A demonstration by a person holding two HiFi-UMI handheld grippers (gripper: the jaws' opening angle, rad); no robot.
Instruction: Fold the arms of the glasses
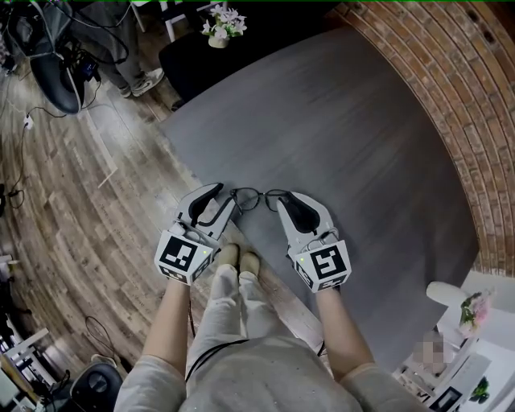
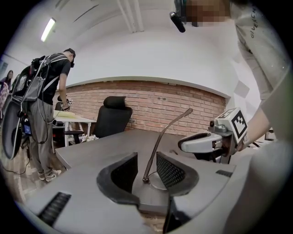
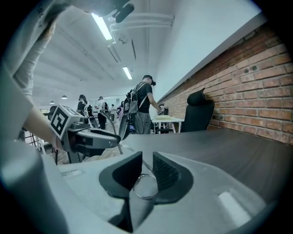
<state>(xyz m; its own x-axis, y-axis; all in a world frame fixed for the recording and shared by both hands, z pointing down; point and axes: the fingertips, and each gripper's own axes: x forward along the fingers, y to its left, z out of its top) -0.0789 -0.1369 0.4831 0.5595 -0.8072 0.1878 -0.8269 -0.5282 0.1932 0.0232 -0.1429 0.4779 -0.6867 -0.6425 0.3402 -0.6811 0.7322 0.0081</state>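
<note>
Both stand unclamped, left tongs (image 2: 146, 171) wide about one hinge, right tongs (image 3: 147, 171) narrower about the other, glasses (image 1: 259, 197) at the counter (image 1: 346, 145) near edge; we judge the wire light, fragile, best held by hinges.

Thin metal glasses (image 1: 262, 195), matt grey tabletop (image 1: 346, 121), wood-plank floor (image 1: 105, 201), brick wall (image 1: 451, 88)

A broad dark-grey table (image 1: 346, 137) with a rounded outline stands on a wood-plank floor (image 1: 96, 209). At its near edge are the glasses (image 1: 256, 198), their 2 lens rims flat toward the top and 1 arm rising. It is unclear whether they rest on it. It is also unclear whether the flower pot (image 1: 223, 24) at the far end stands on the table.
</note>
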